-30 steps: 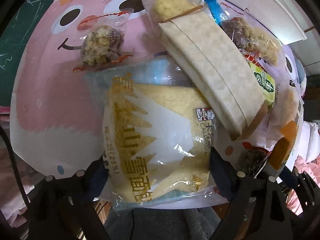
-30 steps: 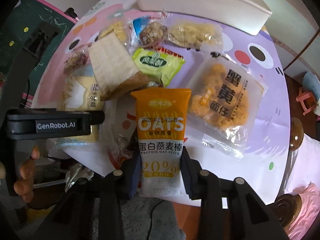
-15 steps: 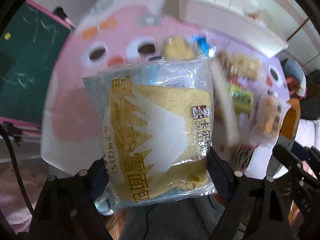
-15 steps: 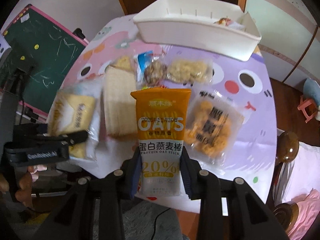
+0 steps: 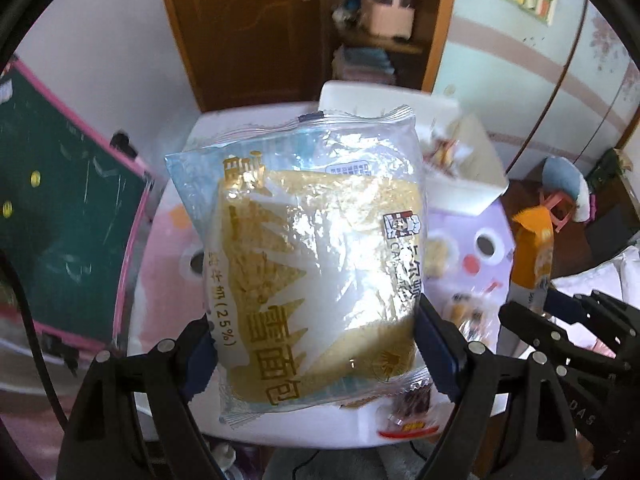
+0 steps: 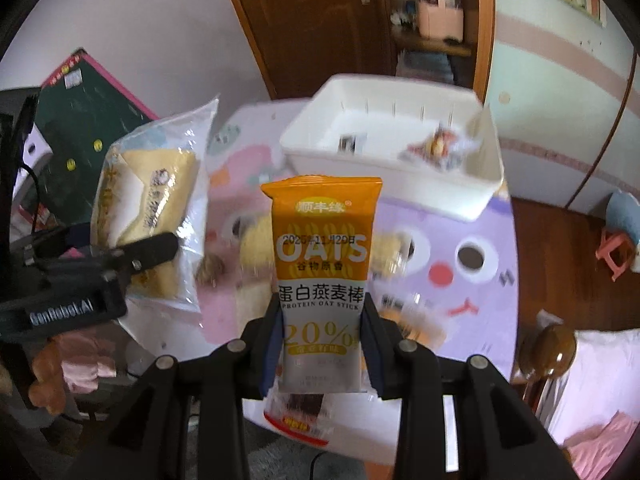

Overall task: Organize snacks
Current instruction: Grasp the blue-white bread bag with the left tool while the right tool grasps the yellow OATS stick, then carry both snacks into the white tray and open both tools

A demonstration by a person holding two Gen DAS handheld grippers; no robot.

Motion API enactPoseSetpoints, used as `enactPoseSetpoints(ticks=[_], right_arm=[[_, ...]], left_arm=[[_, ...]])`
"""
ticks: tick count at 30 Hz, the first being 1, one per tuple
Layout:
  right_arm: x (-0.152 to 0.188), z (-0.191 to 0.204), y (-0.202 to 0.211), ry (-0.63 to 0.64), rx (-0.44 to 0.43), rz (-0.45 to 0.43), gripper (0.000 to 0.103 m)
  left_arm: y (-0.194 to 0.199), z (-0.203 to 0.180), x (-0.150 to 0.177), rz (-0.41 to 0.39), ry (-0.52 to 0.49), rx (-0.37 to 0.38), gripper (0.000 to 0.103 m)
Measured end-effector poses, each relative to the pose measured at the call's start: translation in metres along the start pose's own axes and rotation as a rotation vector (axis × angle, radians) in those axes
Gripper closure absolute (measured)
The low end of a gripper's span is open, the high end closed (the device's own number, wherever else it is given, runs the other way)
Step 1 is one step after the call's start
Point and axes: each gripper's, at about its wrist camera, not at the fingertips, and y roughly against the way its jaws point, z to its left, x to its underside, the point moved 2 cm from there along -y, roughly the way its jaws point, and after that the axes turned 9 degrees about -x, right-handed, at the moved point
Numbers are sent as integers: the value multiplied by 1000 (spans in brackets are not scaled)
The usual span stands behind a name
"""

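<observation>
My left gripper [image 5: 316,344] is shut on a large clear bag of yellow bread [image 5: 304,264], held high above the round table. In the right wrist view the same bread bag [image 6: 148,216] hangs at the left in the left gripper [image 6: 132,256]. My right gripper [image 6: 322,340] is shut on an orange and white oat stick packet [image 6: 322,264], upright between its pads. That packet [image 5: 534,256] also shows at the right of the left wrist view. A white bin [image 6: 396,144] stands at the table's far edge with a small wrapped snack [image 6: 436,148] inside.
The table wears a pink and purple cartoon-face cloth [image 6: 460,272] with several blurred snack packs still lying on it. A small red-edged packet [image 5: 408,412] lies at the near edge. A green chalkboard [image 5: 60,220] stands left, a wooden door [image 6: 320,20] behind, a pink stool [image 6: 616,248] right.
Both grippers have risen well above the table with their packets. The table and its snacks look smaller and lower, and the white bin's inside has come into view.
</observation>
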Motion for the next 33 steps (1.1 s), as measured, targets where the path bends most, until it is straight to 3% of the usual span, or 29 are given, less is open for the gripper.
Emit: enactPoseSetpoints(ticks=[8,16,22,29,31,33], right_arm=[[-58,-22,19,-44,8,-83,67],[-111,-61,6,-118,60,-108,66],[-149,-94,-17,-181,110,-110,66],[-176,-130,-52,-270,160,-80,65],[-180,-138,-63,-286,178,-64,64],[-184,-145,-75,-298,193,-46,64]], left_arm=[[5,-13,-61,-72,-49,40,18],[-28,-28,-126,-98,-91,80,18],[-71,-36,-165,-116,-109,205,18],[-124,-45,-194,-96,-97,443,18],[-138,-51,-204,-88,-92,453,17],[-152,-57,-210,-79,-104,413,17]])
